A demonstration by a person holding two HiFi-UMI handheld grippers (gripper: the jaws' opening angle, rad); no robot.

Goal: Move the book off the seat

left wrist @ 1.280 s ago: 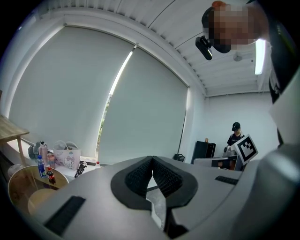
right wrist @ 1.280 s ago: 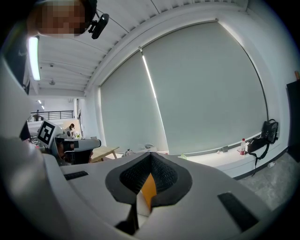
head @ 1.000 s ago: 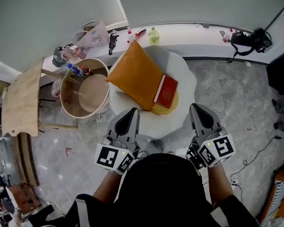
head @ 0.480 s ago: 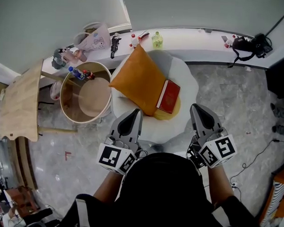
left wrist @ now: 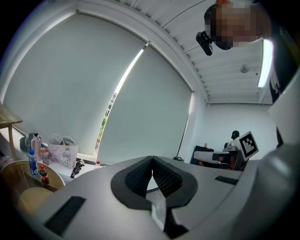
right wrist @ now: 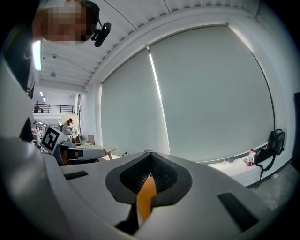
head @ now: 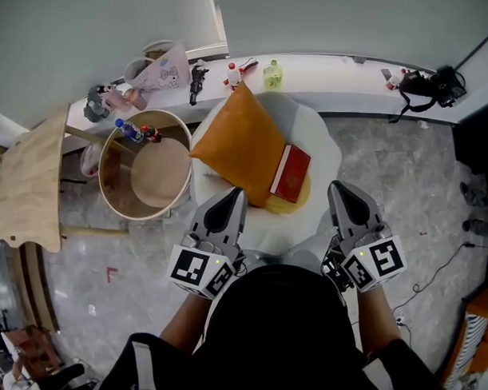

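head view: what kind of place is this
Probably a lounge corner of an office or studio, not certain. A white seat with an orange cushion and a red book stands by a window ledge cluttered with bottles, under roller blinds, and desks show further back in the right gripper view.

No legible text or numbers

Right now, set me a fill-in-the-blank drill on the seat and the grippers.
The book is ___ in colour.
It leans against the ___ cushion.
The left gripper and the right gripper are both ___ (open or shut), with nothing held.
Missing words: red; orange; shut.
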